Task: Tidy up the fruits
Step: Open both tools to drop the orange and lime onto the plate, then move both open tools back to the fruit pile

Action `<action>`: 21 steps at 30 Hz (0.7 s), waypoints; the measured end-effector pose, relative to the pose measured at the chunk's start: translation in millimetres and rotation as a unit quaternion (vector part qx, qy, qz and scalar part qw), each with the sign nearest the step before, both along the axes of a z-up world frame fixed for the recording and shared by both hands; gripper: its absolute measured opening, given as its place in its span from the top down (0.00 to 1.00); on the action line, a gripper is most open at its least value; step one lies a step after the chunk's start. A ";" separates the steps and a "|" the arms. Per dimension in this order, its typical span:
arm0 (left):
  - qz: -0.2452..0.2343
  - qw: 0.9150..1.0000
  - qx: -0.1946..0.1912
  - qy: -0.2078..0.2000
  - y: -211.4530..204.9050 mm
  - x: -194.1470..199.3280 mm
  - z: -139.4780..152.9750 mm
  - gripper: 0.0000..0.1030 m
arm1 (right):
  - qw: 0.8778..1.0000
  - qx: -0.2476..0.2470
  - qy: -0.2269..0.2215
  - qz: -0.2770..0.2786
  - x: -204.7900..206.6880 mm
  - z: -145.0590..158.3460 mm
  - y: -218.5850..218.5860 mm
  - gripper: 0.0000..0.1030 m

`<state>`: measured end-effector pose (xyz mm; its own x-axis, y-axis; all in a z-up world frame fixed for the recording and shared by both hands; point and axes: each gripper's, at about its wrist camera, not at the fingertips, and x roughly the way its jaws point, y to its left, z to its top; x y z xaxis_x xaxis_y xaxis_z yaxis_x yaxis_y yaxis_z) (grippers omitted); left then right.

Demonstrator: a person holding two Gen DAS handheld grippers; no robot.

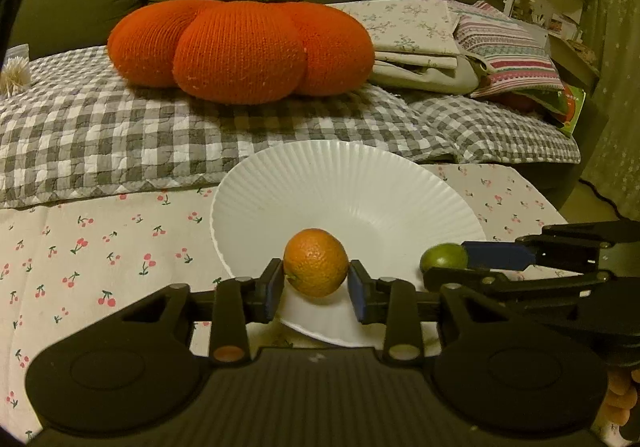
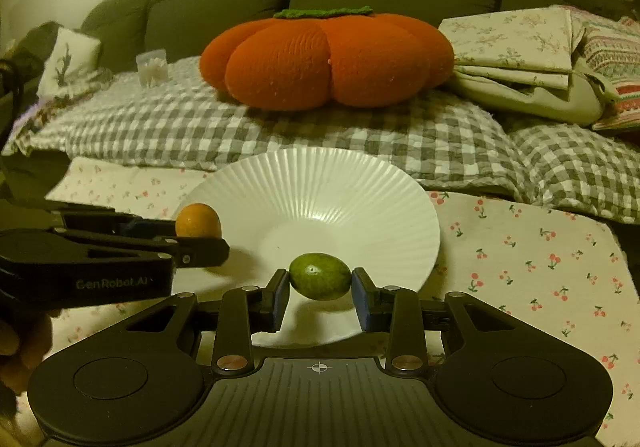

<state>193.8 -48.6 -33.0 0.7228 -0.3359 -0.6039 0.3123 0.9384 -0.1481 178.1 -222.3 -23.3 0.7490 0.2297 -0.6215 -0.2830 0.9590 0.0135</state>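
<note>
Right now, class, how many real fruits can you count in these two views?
2. The orange sits between the left gripper fingers; the green fruit between the right gripper fingers, both over the white plate. Others may be hidden.

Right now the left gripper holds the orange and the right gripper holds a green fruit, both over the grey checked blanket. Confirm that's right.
Not quite. The left gripper does hold the orange and the right gripper the green fruit, but both are at the near rim of the white ribbed plate, not the checked blanket behind it. Both wrist views show this.
</note>
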 end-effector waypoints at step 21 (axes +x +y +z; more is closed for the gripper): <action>0.063 0.997 -0.021 0.027 33.4 -36.5 27.4 0.42 | 0.996 0.069 0.026 -0.058 -18.5 20.7 -18.1 0.48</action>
<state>157.3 -15.3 -5.6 0.7277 -0.2699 -0.6306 0.1821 0.9623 -0.2018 159.5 -240.3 -2.6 0.7436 0.2296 -0.6279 -0.1658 0.9732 0.1595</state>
